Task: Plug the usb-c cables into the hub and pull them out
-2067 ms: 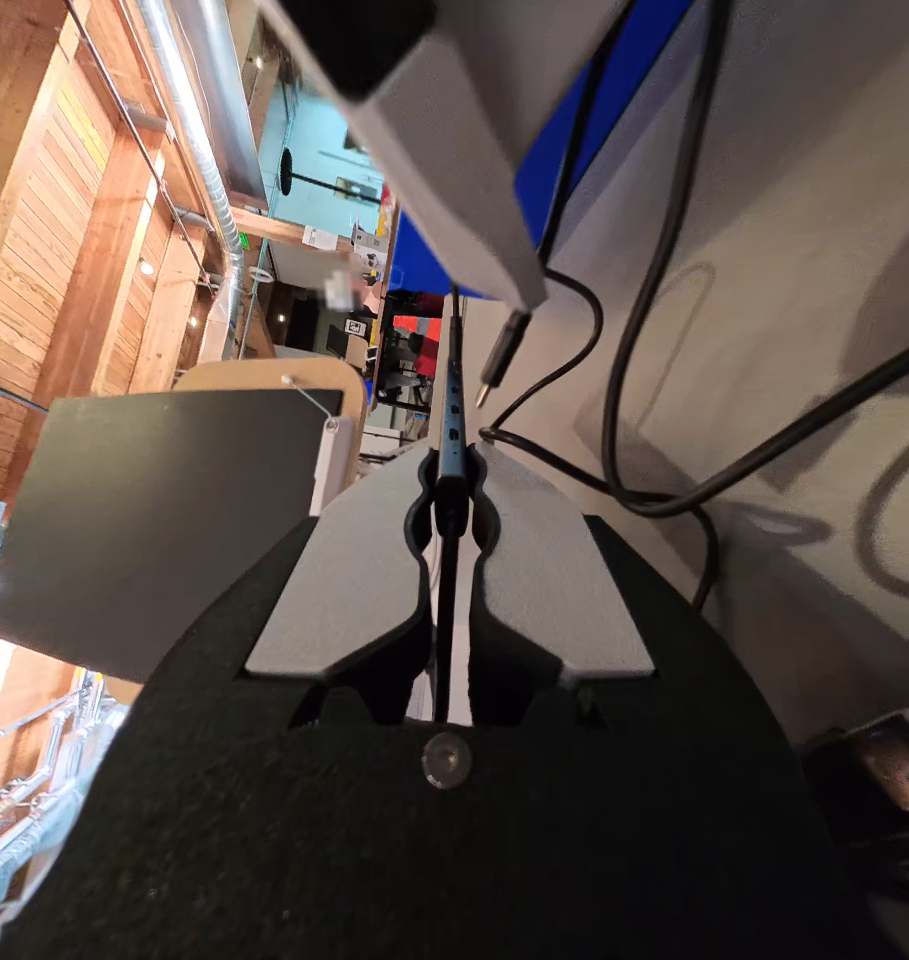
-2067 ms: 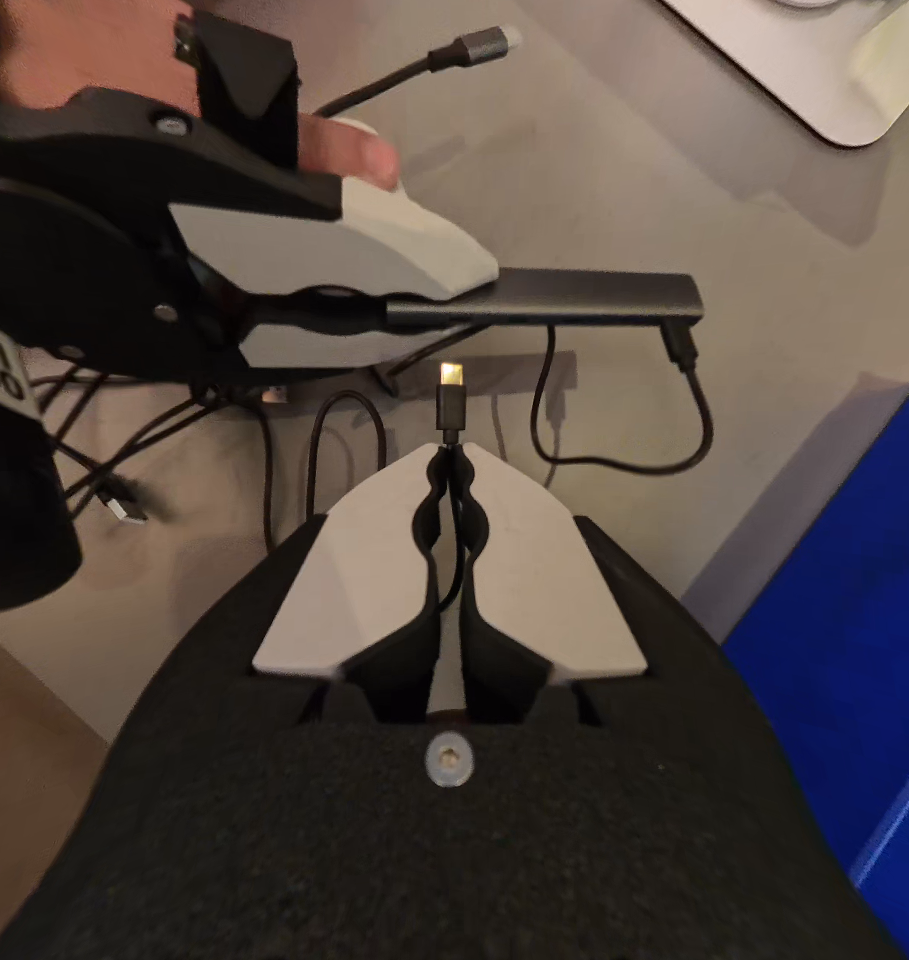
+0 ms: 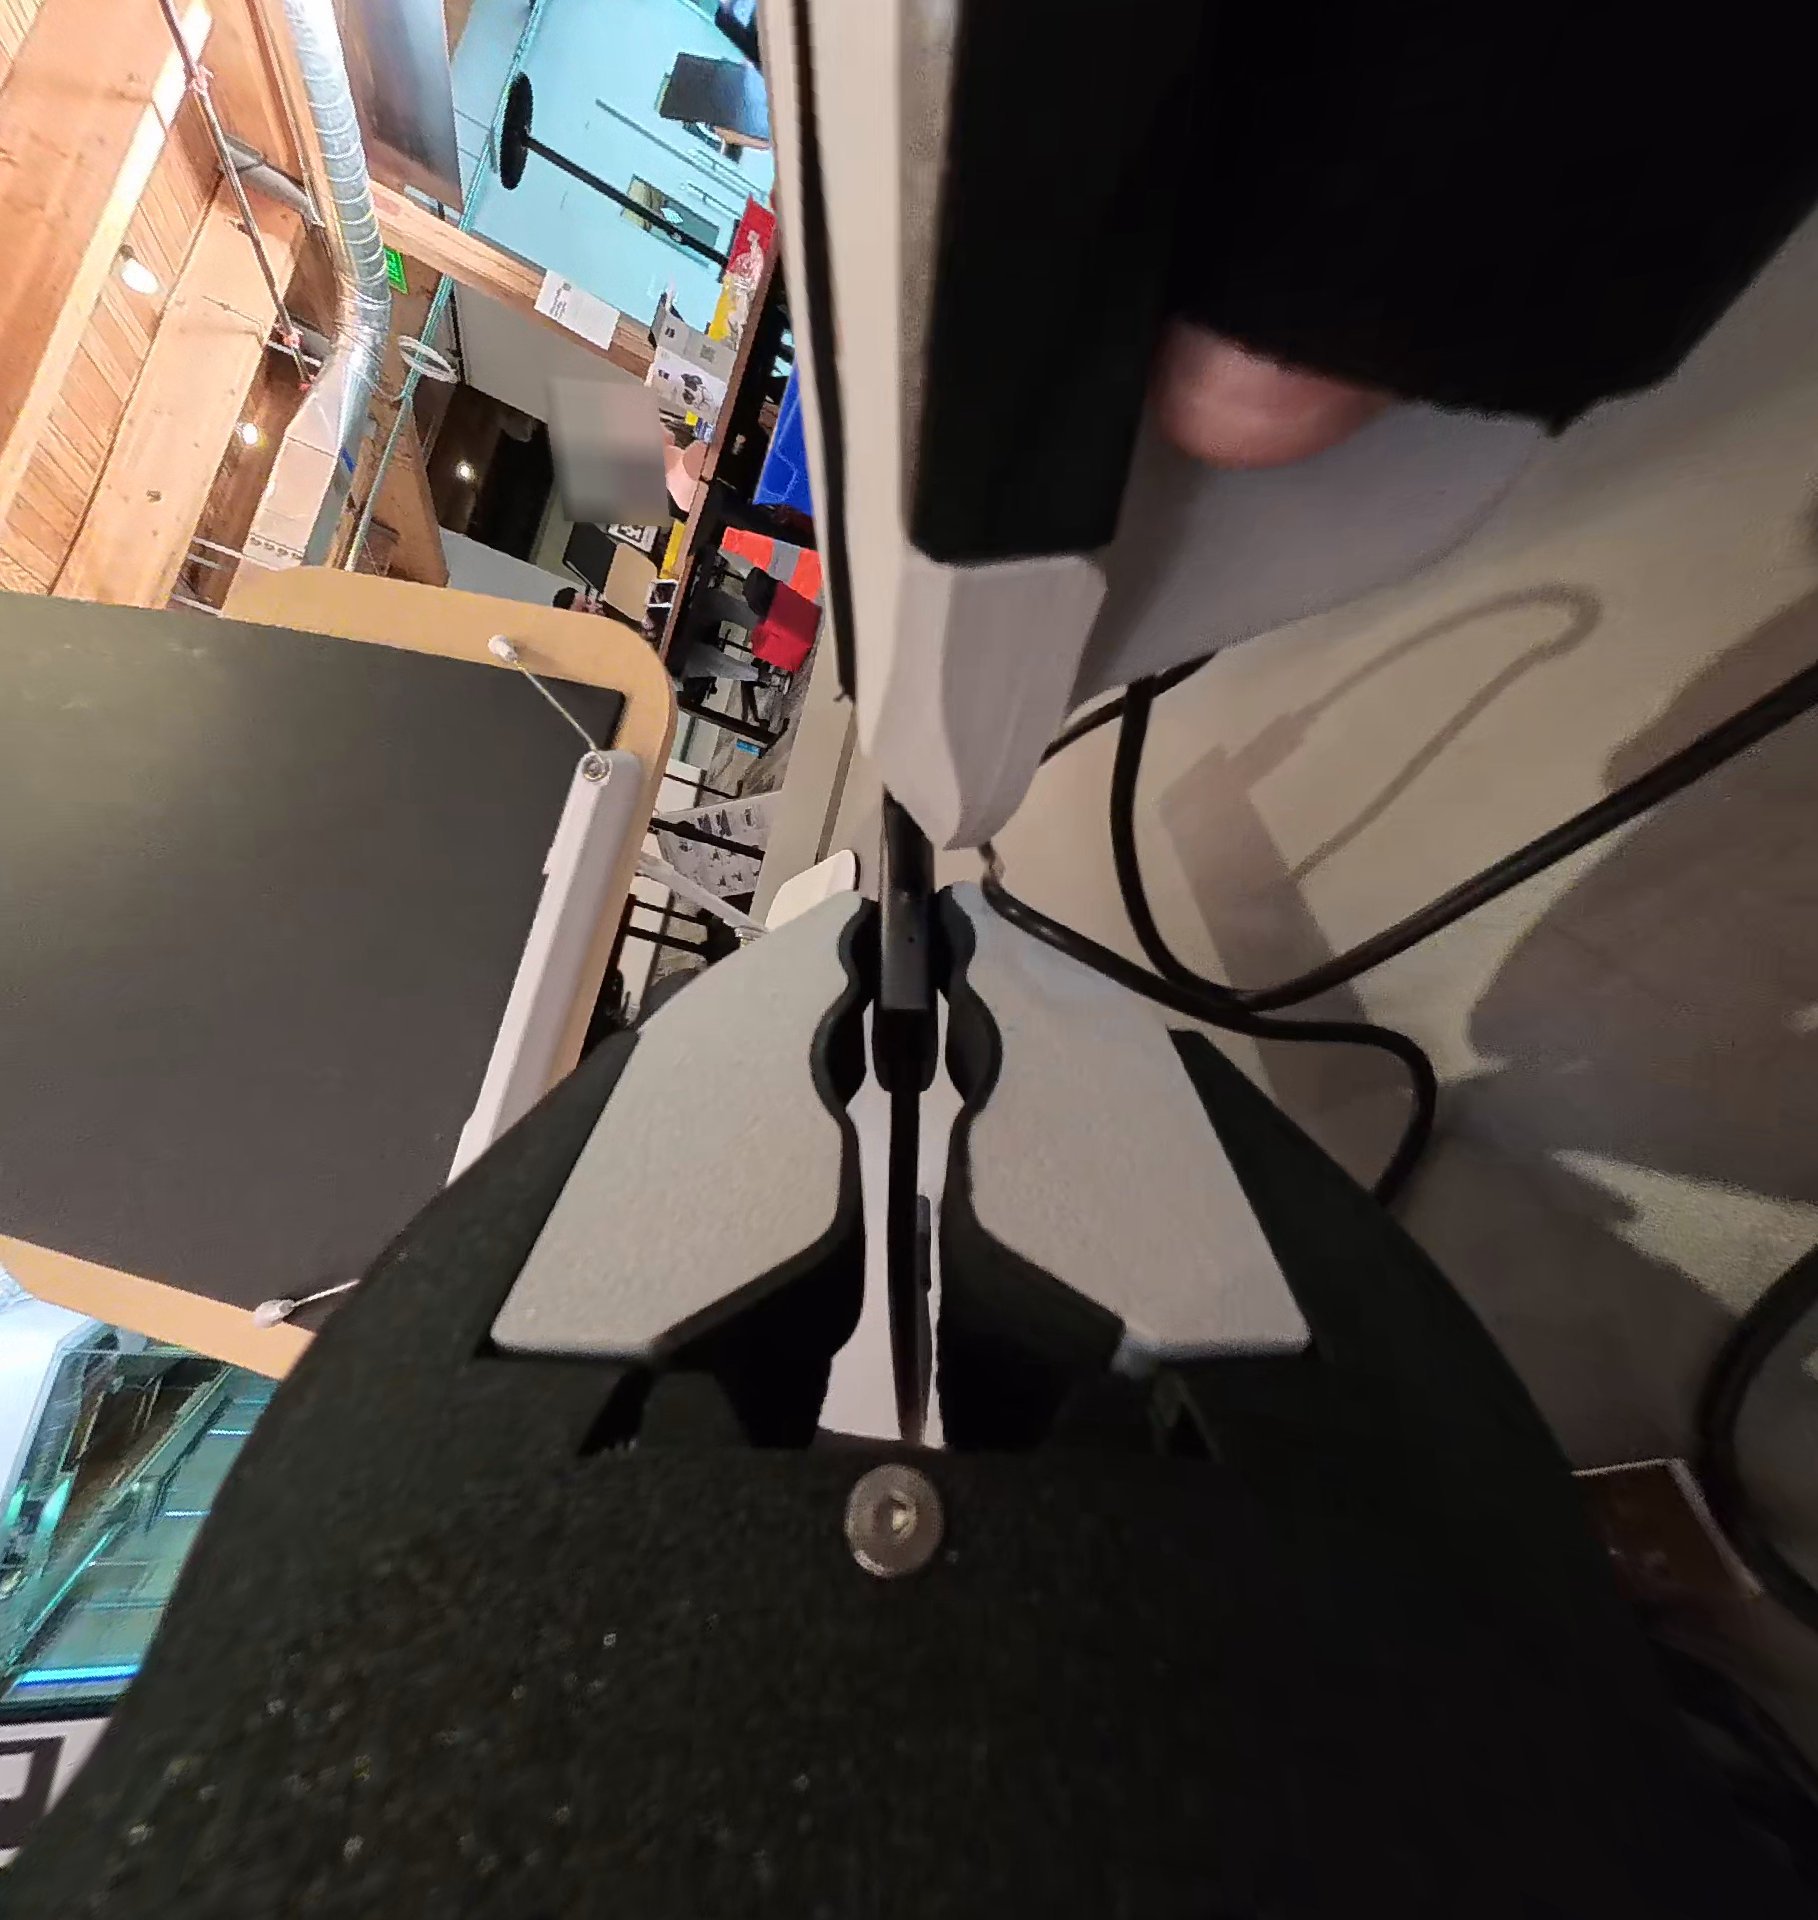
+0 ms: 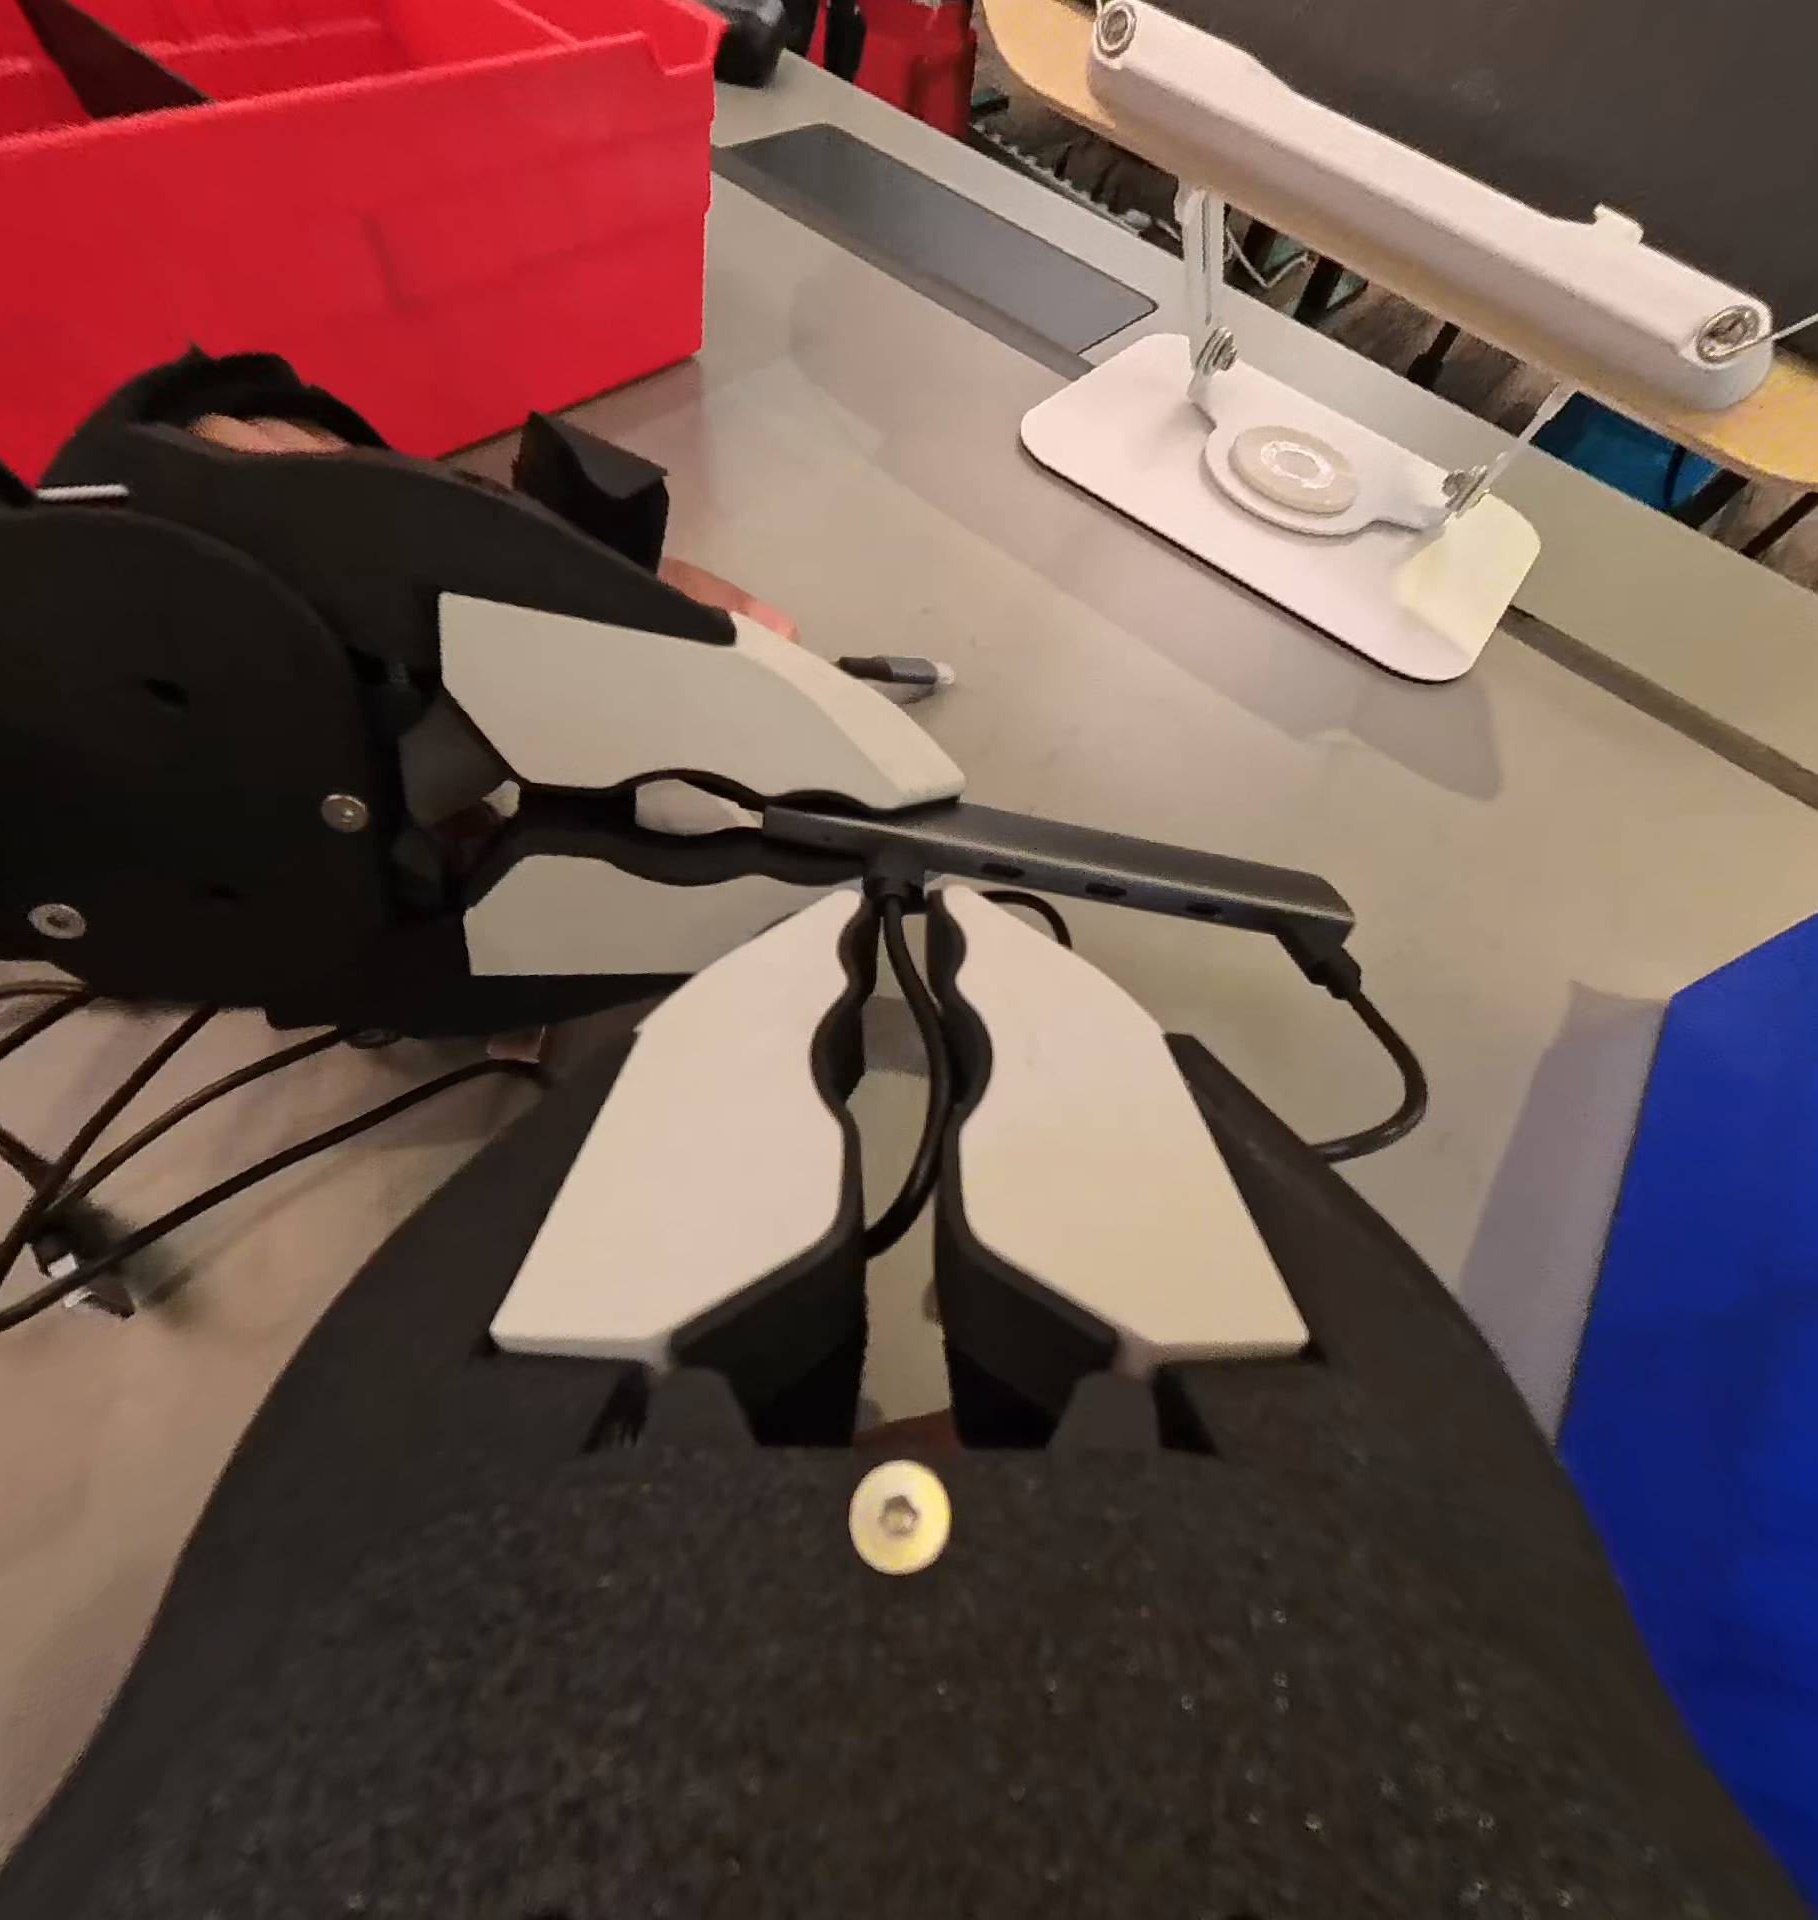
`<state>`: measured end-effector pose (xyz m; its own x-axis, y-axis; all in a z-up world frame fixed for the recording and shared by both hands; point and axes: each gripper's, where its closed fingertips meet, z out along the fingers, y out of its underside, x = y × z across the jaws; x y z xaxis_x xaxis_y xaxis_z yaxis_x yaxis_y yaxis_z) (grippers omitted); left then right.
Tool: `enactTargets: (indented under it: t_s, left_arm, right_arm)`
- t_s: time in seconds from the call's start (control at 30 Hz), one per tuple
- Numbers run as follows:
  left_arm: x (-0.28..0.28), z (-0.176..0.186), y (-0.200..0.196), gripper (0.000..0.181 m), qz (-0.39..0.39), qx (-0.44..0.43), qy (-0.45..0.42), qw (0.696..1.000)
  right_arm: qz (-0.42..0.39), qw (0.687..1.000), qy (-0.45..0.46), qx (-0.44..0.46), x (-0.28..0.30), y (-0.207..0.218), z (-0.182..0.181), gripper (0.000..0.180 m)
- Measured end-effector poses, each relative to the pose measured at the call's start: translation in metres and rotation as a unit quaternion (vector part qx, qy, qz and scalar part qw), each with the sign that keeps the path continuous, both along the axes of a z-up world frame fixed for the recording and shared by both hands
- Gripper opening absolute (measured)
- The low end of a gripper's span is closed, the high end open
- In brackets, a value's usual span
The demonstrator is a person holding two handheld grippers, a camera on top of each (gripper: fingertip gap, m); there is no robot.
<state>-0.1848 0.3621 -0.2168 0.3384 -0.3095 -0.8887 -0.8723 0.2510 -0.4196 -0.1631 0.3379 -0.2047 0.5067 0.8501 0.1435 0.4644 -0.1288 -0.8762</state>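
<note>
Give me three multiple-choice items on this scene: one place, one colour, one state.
1. The black cable's plug sits: A in the slim grey hub's long side; B on the table; C in the red bin.
2. The plastic bin at the right edge is: A green; B blue; C yellow.
3. The left gripper is: A wide open; B shut on the hub; C lying flat on the table.

Key: A, the plug meets the hub's side just past the right gripper; B, its wall is blue; B, both fingers clamp the hub's end.
</note>
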Motion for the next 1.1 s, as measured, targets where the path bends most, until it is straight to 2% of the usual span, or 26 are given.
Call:
enactTargets:
  t_s: [0.3, 0.5, 0.73, 0.83, 1.1]
  left_arm:
    - [0.0004, -0.0004, -0.0003, 0.009, 0.0, -0.004, -0.005, 1.0]
    - [0.0009, 0.0029, -0.0049, 0.009, -0.006, -0.005, -0.014, 1.0]
    - [0.0011, 0.0043, -0.0037, 0.009, -0.004, 0.014, 0.02, 1.0]
    - [0.0024, 0.0038, -0.0023, 0.009, -0.008, 0.001, -0.003, 1.0]
    - [0.0021, -0.0021, -0.0024, 0.009, -0.006, -0.003, 0.009, 1.0]
  right_arm:
    - [-0.001, 0.999, 0.035, -0.034, -0.0015, -0.0003, -0.0008, 0.007]
    - [0.01, 0.993, 0.076, -0.093, -0.0006, -0.002, 0.0016, 0.006]
    - [0.018, 0.993, 0.07, -0.091, 0.0007, -0.0024, -0.0033, 0.004]
    - [0.015, 0.993, 0.072, -0.095, 0.002, -0.001, -0.0023, 0.004]
    - [0.011, 0.995, 0.048, -0.085, 0.0015, -0.0005, -0.0071, 0.006]
